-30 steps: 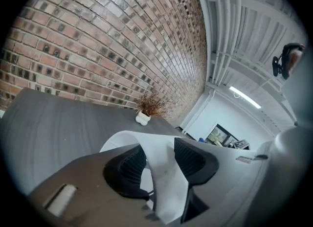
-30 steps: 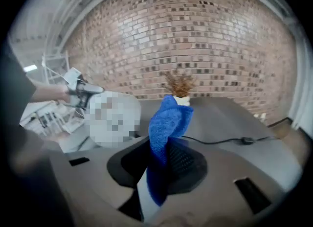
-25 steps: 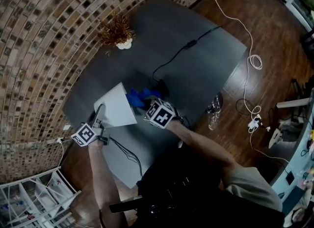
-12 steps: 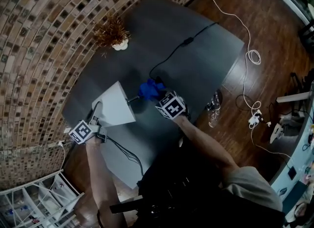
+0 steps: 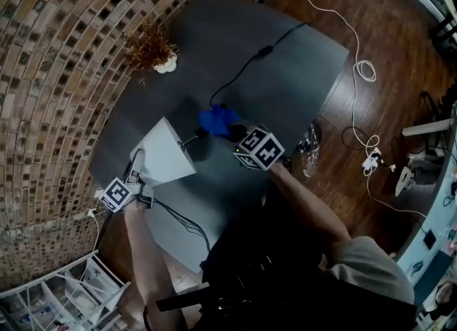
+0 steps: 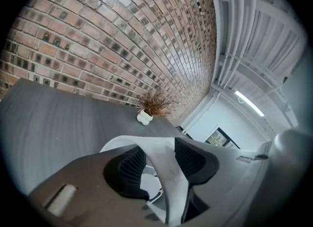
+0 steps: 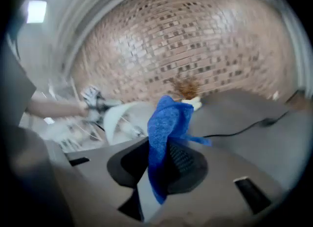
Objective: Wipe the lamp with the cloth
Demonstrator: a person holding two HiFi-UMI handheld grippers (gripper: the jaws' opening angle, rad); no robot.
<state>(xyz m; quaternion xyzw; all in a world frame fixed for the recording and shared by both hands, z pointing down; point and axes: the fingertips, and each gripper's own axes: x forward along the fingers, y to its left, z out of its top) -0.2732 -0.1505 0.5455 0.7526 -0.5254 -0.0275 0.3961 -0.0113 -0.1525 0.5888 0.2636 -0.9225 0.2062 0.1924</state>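
A white lamp shade (image 5: pixel 164 153) leans over the dark grey table (image 5: pixel 285 73), its thin stem (image 5: pixel 191 138) running right toward the cloth. My left gripper (image 5: pixel 138 171) is shut on the shade's near rim; in the left gripper view the white rim (image 6: pixel 168 174) sits pinched between the ribbed pads (image 6: pixel 128 168). My right gripper (image 5: pixel 233 132) is shut on a blue cloth (image 5: pixel 218 120), which hangs at the lamp's foot end and hides the base. In the right gripper view the blue cloth (image 7: pixel 166 130) bunches up between the jaws, with the lamp shade (image 7: pixel 120 118) beyond at the left.
A dried plant in a white pot (image 5: pixel 152 50) stands near the brick wall (image 5: pixel 50 73). A black cable (image 5: pixel 251 67) crosses the table's far side. On the wooden floor lie a white cable (image 5: pixel 363 69) and a clear plastic bottle (image 5: pixel 311 148) by the table's right edge.
My right gripper has carried the blue cloth rightward, off the shade's edge and along the stem to the foot end. The left gripper has kept its hold on the rim.
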